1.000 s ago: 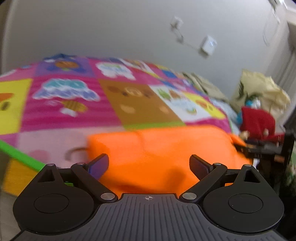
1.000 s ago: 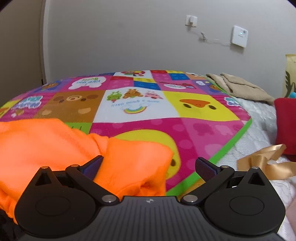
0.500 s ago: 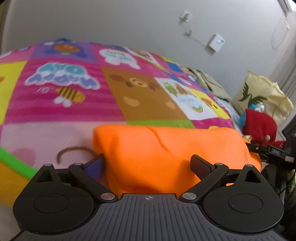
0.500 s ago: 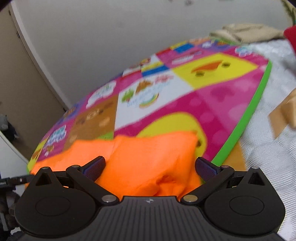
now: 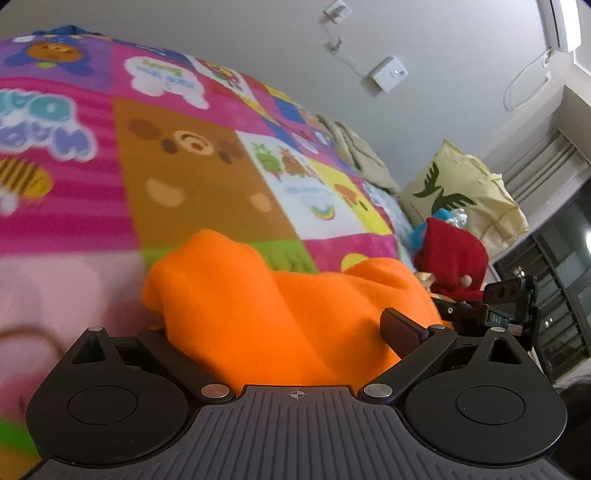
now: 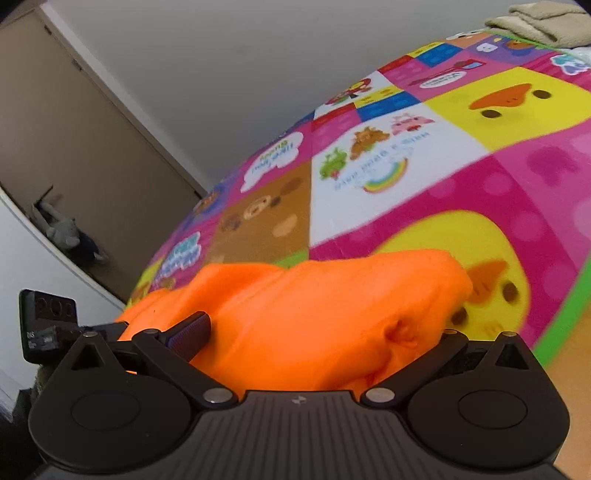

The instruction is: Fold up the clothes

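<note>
A bright orange fleece garment [image 5: 258, 306] lies bunched on a colourful cartoon play mat [image 5: 192, 173]. My left gripper [image 5: 280, 325] is open, tilted, and pushed into the garment. The cloth bulges between its fingers and hides the left fingertip, while the right fingertip [image 5: 400, 325] shows. My right gripper [image 6: 319, 328] is also open against the same garment [image 6: 332, 306]. Its left fingertip [image 6: 192, 328] lies on the fabric and its right one is covered. Each view shows part of the other gripper at its edge.
The mat [image 6: 443, 122] has a green border [image 6: 569, 317] on the right. A folded beige cloth [image 6: 535, 20] lies at the mat's far end. A red cloth item [image 5: 454, 254] and a yellow pillow [image 5: 465, 199] sit to the right. A brown door [image 6: 74, 147] stands at left.
Both grippers have tilted and moved in closer to the orange garment. The cloth has bunched up higher between the fingers and now covers one fingertip of each gripper.
</note>
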